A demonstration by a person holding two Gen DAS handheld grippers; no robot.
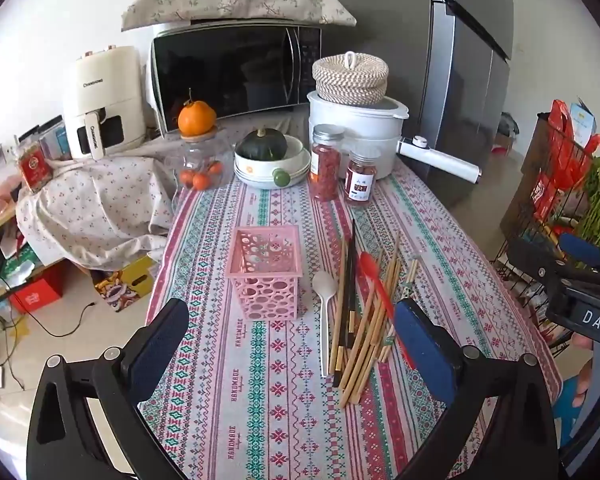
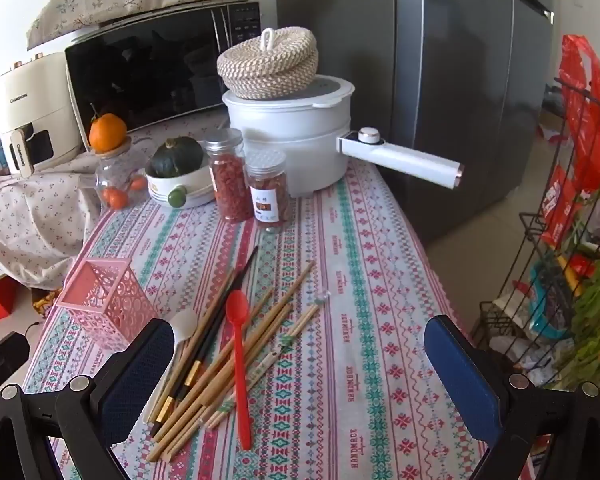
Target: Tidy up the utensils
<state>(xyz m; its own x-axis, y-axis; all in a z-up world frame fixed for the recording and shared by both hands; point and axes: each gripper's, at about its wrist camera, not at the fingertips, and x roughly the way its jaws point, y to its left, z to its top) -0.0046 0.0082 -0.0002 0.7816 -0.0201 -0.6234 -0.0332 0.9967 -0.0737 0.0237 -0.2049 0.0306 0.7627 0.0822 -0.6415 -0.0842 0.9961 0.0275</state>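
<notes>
A pink perforated basket (image 1: 265, 270) (image 2: 106, 300) stands upright on the patterned tablecloth (image 1: 260, 400). To its right lies a loose pile of wooden chopsticks (image 1: 370, 324) (image 2: 228, 356), with dark gold-banded chopsticks (image 1: 350, 280) (image 2: 220, 320), a white spoon (image 1: 324, 300) (image 2: 184, 326) and a red spoon (image 1: 376, 284) (image 2: 238, 344). My left gripper (image 1: 290, 330) hovers open above the table, in front of the basket and pile. My right gripper (image 2: 300, 350) hovers open over the pile's right side. Neither holds anything.
At the table's far end stand two jars of red contents (image 1: 326, 162), stacked bowls with a green squash (image 1: 262, 146), a glass jar under an orange (image 1: 198, 118), and a white pot (image 1: 356, 128) with a long handle. A microwave (image 1: 228, 72), a fridge (image 1: 464, 80) and a wire rack (image 2: 560, 260) surround the table.
</notes>
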